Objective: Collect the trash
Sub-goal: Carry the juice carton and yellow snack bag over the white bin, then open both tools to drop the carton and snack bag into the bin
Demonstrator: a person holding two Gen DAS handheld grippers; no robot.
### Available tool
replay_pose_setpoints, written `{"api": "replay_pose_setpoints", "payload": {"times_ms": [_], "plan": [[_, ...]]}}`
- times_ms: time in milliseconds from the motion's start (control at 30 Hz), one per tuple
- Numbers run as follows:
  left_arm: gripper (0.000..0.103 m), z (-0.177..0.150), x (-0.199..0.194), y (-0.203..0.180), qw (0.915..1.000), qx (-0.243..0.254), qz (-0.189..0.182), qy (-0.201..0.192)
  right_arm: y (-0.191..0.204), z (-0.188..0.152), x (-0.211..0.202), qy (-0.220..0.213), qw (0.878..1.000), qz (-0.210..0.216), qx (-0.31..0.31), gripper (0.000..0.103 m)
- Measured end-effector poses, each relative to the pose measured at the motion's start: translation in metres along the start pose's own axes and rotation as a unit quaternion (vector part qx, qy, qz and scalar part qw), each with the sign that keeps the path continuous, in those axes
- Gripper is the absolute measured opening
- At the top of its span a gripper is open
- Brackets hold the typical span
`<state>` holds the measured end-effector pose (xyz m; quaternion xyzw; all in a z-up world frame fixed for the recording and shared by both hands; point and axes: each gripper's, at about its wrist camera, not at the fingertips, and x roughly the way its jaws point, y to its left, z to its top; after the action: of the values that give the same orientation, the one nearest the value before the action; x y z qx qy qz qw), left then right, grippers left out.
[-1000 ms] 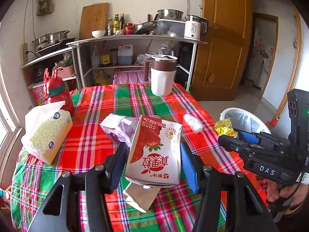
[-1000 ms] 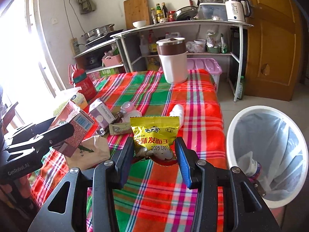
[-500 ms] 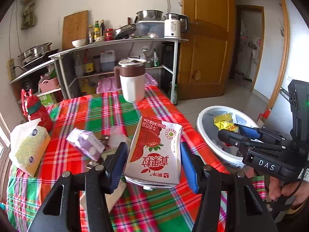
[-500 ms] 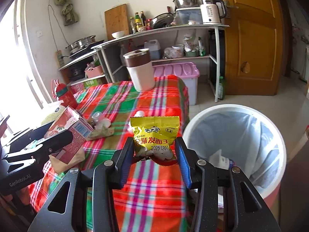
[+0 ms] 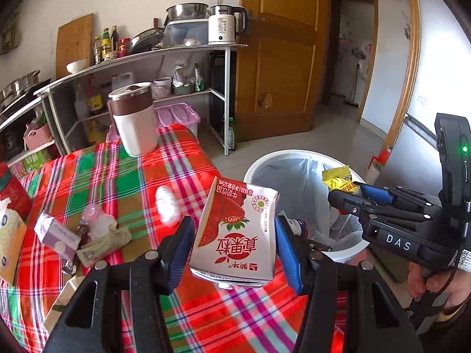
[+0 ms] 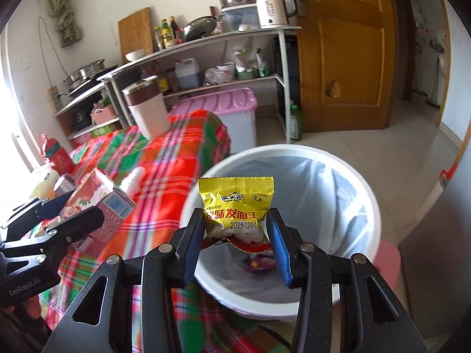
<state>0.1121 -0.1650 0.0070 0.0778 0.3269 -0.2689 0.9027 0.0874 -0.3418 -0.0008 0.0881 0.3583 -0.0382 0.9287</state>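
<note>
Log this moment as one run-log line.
left gripper: shut on carton, over table edge | right gripper: shut on yellow packet, above bin | next: probably drop packet

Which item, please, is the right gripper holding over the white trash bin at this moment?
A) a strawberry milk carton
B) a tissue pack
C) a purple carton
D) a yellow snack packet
D: in the right wrist view the right gripper is shut on the yellow snack packet above the white trash bin, while the left gripper holds the strawberry milk carton.
</note>
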Motion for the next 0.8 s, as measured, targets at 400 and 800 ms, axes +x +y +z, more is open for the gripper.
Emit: {"api": "replay_pose_setpoints", "payload": {"times_ms": [400, 800], "plan": [[0.057, 0.011, 0.045, -0.044, 0.9986, 0.016, -0.041, 0.028, -0.051, -0.012, 0.026, 0.041, 0.997, -0.055, 0.02, 0.045], [0.068, 0.012, 0.06, -0.054, 0.9977, 0.017, -0.051, 0.042, -0.061, -0.016, 0.039, 0.058, 0.995, -0.076, 0.009, 0.057]]}}
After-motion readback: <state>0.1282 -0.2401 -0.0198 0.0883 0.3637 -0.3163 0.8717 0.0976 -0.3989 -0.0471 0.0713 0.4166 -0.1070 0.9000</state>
